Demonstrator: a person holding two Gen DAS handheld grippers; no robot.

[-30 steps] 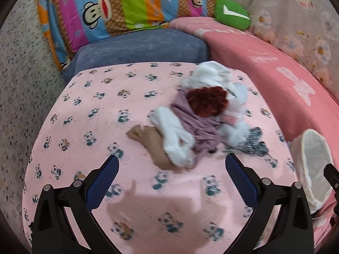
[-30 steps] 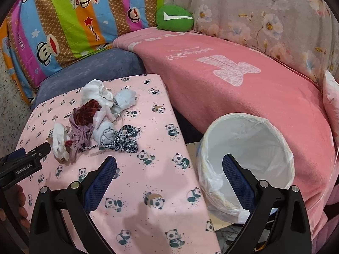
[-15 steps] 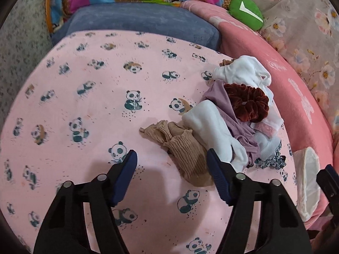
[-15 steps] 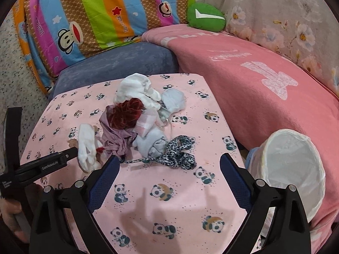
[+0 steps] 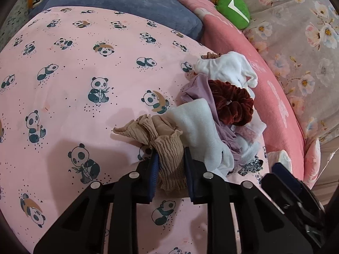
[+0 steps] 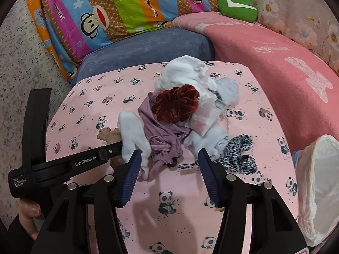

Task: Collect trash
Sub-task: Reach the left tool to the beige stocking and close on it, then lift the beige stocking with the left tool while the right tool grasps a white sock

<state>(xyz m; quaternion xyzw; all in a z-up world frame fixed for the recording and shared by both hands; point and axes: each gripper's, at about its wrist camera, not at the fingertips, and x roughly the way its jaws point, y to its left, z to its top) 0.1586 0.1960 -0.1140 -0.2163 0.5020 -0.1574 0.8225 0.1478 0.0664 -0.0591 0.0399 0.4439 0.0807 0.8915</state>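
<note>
The left gripper point(image 5: 170, 165) has just been closing, and its jaws now clamp the ribbed beige stocking point(image 5: 167, 148) at the near-left edge of the pile on the desk point(image 5: 63, 97), which is covered in a pink panda cloth. The stocking's lower end is tucked between the pads, so how much is caught there is hard to make out.

In the right wrist view only a scrap of that stocking point(image 6: 109, 136) shows, the rest hidden behind the left tool's black arm and a white sock point(image 6: 132, 135).

The right gripper point(image 6: 168, 170) has also been closing; its jaws stand apart over the pile's near edge, with a fold of purple cloth point(image 6: 163, 139) and the sock's toe between them, the pads not plainly pressing.

A dark red scrunchie point(image 6: 175, 103) sits on top, and a leopard-print strip point(image 6: 238, 152) lies to the right.

The white-lined bin point(image 6: 317, 182) is cut off at the right edge, beside the desk.
</note>
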